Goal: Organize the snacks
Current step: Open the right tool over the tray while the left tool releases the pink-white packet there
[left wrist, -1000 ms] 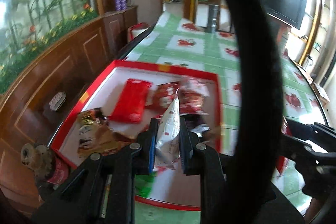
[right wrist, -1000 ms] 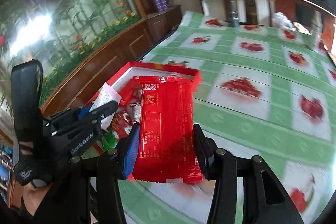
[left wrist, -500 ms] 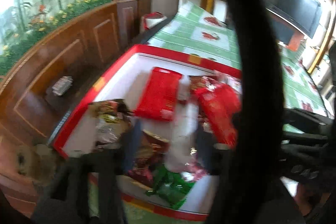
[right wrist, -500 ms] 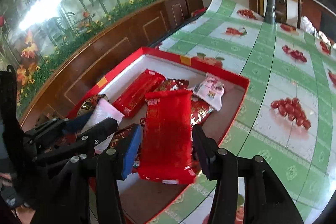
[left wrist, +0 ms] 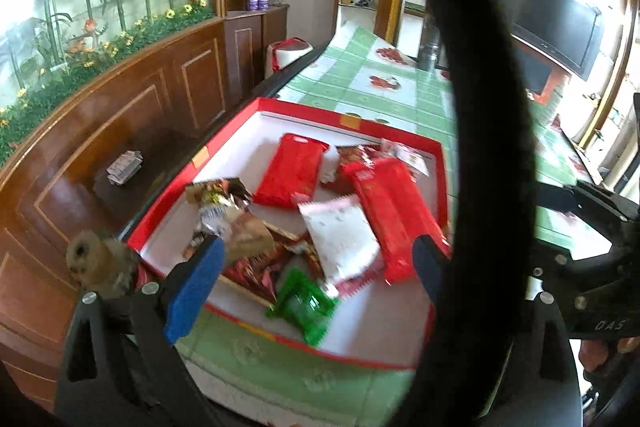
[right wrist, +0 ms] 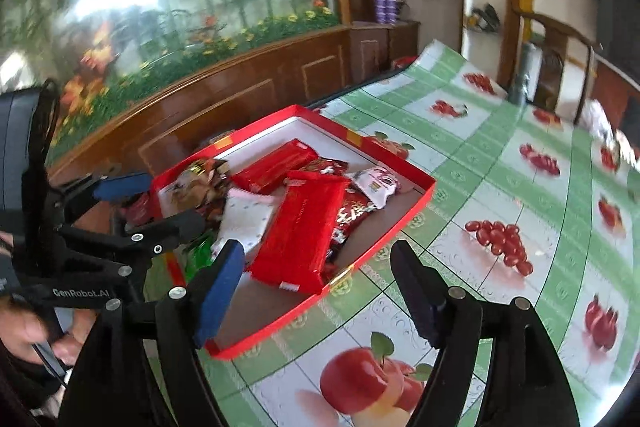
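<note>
Both claws have just been opening and are seen spread wide with nothing between the jaws: the left gripper (left wrist: pixel 316 263) and the right gripper (right wrist: pixel 318 263) are held just short of the shallow red cardboard box (right wrist: pixel 384 239). Inside the box, a long red snack packet (right wrist: pixel 300 227) is laid across the heap, with a white dotted packet (left wrist: pixel 340 235) beside it. Beyond the box, the green checked tablecloth (right wrist: pixel 520 187) is spread.
</note>
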